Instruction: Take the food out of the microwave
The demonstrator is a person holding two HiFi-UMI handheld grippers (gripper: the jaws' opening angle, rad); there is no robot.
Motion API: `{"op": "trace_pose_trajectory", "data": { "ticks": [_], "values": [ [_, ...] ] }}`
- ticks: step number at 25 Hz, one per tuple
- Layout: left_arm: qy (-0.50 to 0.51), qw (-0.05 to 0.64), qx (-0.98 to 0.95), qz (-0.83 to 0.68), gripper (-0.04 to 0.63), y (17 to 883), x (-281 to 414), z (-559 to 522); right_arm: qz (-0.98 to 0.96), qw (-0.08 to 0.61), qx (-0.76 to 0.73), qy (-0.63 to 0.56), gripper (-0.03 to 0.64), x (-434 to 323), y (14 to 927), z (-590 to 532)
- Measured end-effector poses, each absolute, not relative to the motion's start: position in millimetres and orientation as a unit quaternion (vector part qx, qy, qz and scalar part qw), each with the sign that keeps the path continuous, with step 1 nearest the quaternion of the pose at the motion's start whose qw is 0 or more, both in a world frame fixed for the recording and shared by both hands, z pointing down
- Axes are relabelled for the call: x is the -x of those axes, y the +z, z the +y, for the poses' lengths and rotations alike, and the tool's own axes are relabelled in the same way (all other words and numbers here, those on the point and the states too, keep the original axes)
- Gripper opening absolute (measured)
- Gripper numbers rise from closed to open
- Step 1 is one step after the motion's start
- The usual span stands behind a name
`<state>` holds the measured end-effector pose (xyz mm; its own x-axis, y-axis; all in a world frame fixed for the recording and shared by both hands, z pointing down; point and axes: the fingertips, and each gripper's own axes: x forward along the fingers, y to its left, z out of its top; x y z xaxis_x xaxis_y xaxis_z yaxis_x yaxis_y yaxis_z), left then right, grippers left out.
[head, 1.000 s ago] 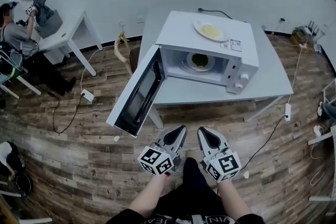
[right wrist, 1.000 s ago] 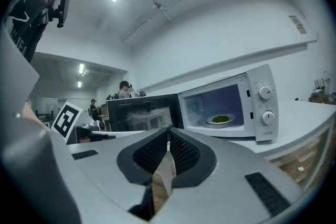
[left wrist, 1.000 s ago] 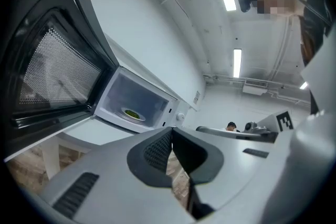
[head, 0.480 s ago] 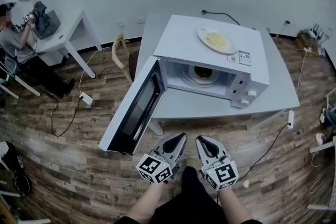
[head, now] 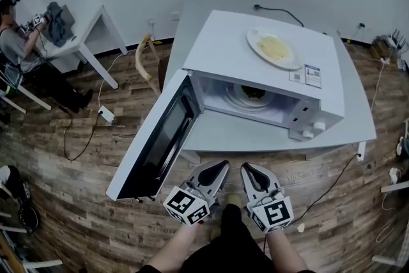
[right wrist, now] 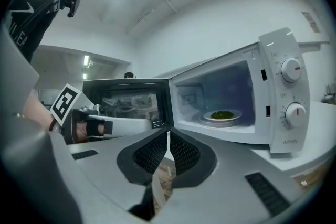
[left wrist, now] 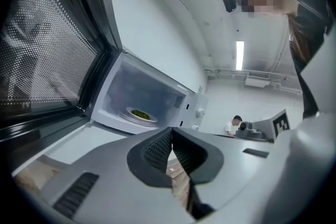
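Green leafy food (right wrist: 223,114) on white round plate (right wrist: 208,117) inside open white box microwave (head: 243,51); left tool (head: 222,165) and right tool (head: 245,167) both closed, empty.

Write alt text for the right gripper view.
A white microwave oven with its dark-windowed door swung open holds a white plate of green food. In the foreground, the grey right gripper has its jaws shut with nothing between them.

Food plate (head: 254,94) inside microwave (head: 255,61); second plate (head: 275,48) on top.
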<state>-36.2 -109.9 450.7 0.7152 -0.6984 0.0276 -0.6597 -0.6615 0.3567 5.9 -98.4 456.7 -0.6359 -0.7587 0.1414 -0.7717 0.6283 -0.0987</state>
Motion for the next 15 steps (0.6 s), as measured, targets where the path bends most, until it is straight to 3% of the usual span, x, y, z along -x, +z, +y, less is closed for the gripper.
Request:
{"op": "trace_pose_trajectory", "data": {
  "ticks": [15],
  "values": [
    [-0.027, 0.144, -0.920, -0.363, 0.010, 454.1, 3.1, -175.7, -0.909, 0.083, -0.409, 0.018, 0.036, -15.4, 455.0, -163.7]
  ]
}}
